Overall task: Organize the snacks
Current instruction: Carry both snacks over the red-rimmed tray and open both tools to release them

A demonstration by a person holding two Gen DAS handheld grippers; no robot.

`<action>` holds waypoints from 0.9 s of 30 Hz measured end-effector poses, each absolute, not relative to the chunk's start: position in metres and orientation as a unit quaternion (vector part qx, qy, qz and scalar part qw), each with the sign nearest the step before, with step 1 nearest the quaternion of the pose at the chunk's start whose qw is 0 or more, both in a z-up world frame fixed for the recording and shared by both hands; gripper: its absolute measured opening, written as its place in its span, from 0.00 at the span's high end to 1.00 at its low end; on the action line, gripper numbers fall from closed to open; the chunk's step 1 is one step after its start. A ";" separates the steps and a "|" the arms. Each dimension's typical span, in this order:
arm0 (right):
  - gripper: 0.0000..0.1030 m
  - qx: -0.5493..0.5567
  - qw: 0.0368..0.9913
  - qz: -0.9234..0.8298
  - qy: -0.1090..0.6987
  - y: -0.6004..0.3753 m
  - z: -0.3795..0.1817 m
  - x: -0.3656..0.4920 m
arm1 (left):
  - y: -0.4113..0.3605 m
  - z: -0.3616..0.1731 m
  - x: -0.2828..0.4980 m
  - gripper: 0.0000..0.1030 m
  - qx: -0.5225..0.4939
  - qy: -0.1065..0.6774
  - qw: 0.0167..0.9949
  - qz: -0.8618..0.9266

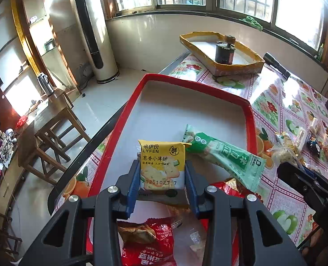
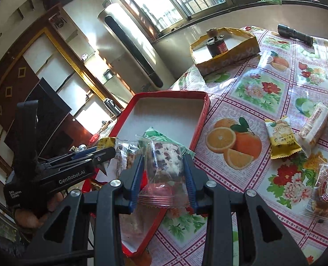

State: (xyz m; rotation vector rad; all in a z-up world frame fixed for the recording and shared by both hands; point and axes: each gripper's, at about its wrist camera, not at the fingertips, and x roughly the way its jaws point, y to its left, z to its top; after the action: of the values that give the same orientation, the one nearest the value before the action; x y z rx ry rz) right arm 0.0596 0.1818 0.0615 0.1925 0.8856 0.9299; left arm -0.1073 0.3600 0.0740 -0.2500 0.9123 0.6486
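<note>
Left gripper point(image 1: 162, 173) fingers clamped on a yellow square cracker packet point(image 1: 161, 164); right gripper point(image 2: 164, 173) fingers clamped on a clear-wrapped nougat bar point(image 2: 165, 166), both over the red-rimmed cardboard tray point(image 1: 241, 102).

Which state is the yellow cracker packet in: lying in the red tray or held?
Held. The left gripper is shut on the yellow cracker packet, upright between the blue pads, above the red tray.

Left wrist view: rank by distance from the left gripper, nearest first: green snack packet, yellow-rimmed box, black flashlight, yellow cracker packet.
1. yellow cracker packet: clamped in the left gripper.
2. green snack packet: just right, lying over the red tray's right rim.
3. yellow-rimmed box: beyond the tray, far side of the table.
4. black flashlight: far right, beside that box; too close to call against it.
</note>
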 end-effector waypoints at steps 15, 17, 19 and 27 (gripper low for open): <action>0.63 0.035 0.805 0.411 0.426 0.260 0.043 0.125 | 0.406 0.057 -0.073 0.63 -0.131 0.454 0.816 0.333; 0.63 0.022 0.804 0.405 0.435 0.268 0.036 0.131 | 0.407 0.055 -0.073 0.63 -0.128 0.456 0.814 0.335; 0.63 0.013 0.801 0.405 0.440 0.274 0.031 0.134 | 0.407 0.054 -0.073 0.63 -0.123 0.457 0.814 0.337; 0.63 -0.025 0.805 0.406 0.433 0.290 0.032 0.137 | 0.408 0.045 -0.068 0.63 -0.122 0.469 0.806 0.338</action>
State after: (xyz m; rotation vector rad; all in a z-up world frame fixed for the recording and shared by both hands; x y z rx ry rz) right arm 0.1366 0.2902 0.0322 -0.0526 0.9273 0.8683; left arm -0.0679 0.4085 0.0452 -0.2612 1.0044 0.7242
